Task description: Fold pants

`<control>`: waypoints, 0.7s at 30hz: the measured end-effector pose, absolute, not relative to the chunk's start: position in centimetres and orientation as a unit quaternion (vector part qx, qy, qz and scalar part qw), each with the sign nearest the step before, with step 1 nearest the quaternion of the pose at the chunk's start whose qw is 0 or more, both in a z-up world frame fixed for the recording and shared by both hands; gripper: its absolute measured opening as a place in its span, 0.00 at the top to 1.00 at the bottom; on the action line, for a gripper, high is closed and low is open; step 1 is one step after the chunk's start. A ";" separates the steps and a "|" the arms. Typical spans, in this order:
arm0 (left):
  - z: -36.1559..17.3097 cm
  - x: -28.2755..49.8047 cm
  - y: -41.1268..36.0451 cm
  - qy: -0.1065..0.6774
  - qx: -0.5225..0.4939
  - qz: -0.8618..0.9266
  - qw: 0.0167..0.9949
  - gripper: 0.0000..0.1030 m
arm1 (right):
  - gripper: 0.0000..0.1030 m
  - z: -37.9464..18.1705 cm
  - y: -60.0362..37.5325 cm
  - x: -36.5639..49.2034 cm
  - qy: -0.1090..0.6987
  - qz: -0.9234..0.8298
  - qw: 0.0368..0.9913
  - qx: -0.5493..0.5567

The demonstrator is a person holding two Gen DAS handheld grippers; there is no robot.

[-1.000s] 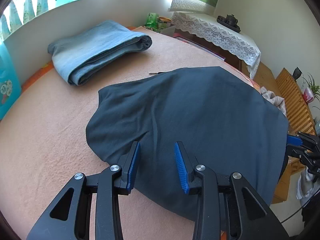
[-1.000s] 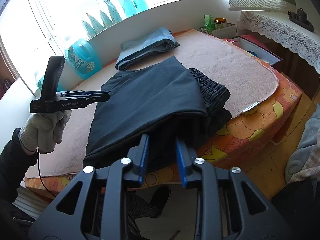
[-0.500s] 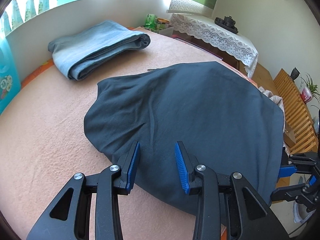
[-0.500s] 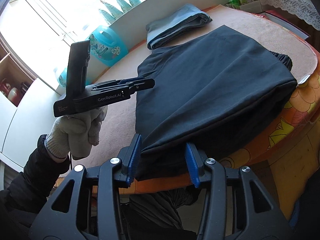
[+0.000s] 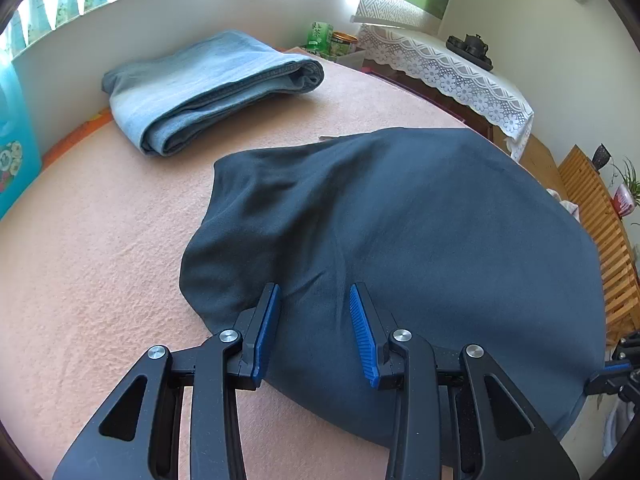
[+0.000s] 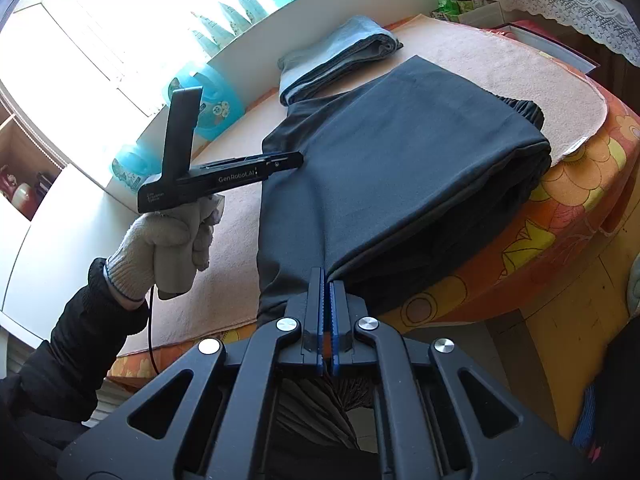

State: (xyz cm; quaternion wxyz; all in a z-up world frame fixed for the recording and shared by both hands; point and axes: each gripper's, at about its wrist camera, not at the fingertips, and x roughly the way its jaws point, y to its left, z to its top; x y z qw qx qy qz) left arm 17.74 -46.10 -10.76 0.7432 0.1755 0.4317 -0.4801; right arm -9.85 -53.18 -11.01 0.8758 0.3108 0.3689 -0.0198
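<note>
Dark pants (image 6: 400, 152) lie lengthwise, waistband far; right gripper (image 6: 326, 280) jaws just pinched hem.

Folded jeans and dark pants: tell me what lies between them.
Only bare pink blanket separates the folded jeans from the dark pants, clearest in the left wrist view.

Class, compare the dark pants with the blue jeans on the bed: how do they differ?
The dark pants are charcoal and lie loosely half-folded near the edge; the blue jeans are pale denim, a tight bundle by the wall. The right gripper pinches the dark pants; nothing touches the jeans. Both rest on the pink blanket.
</note>
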 end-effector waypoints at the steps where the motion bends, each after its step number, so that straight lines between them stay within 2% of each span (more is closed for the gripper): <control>1: -10.5 17.8 -45.8 0.429 0.173 -0.478 0.746 0.67 | 0.91 -11.0 -52.7 -9.8 0.372 -0.016 0.875 0.310; 2: -10.2 18.0 -45.6 0.427 0.170 -0.477 0.749 0.67 | 0.82 -11.1 -52.1 -9.6 0.375 -0.009 0.874 0.308; 3: -10.0 18.1 -45.3 0.425 0.169 -0.476 0.752 0.67 | 0.67 -11.3 -51.5 -9.6 0.378 -0.003 0.873 0.308; 4: -9.9 18.2 -45.1 0.424 0.169 -0.474 0.753 0.67 | 0.61 -11.5 -50.8 -9.5 0.381 0.001 0.873 0.306; 5: -9.9 18.2 -45.0 0.424 0.172 -0.473 0.753 0.67 | 0.58 -11.7 -49.9 -9.3 0.386 0.004 0.873 0.297; 11: -10.7 18.7 -44.9 0.432 0.169 -0.466 0.753 0.67 | 0.58 -13.0 -47.1 -6.9 0.418 -0.026 0.875 0.241; 13: -10.9 18.7 -45.1 0.432 0.170 -0.468 0.752 0.67 | 0.63 -13.4 -46.9 -6.3 0.423 -0.048 0.877 0.222; 14: -11.0 18.5 -45.3 0.431 0.174 -0.469 0.751 0.67 | 0.81 -13.4 -46.8 -6.3 0.427 -0.057 0.879 0.207; 15: -11.1 18.4 -45.5 0.429 0.179 -0.469 0.751 0.67 | 0.87 -13.5 -46.8 -6.4 0.428 -0.053 0.879 0.202; 21: -11.8 18.2 -46.2 0.422 0.201 -0.467 0.751 0.64 | 0.98 -13.0 -46.9 -8.6 0.430 -0.062 0.881 0.186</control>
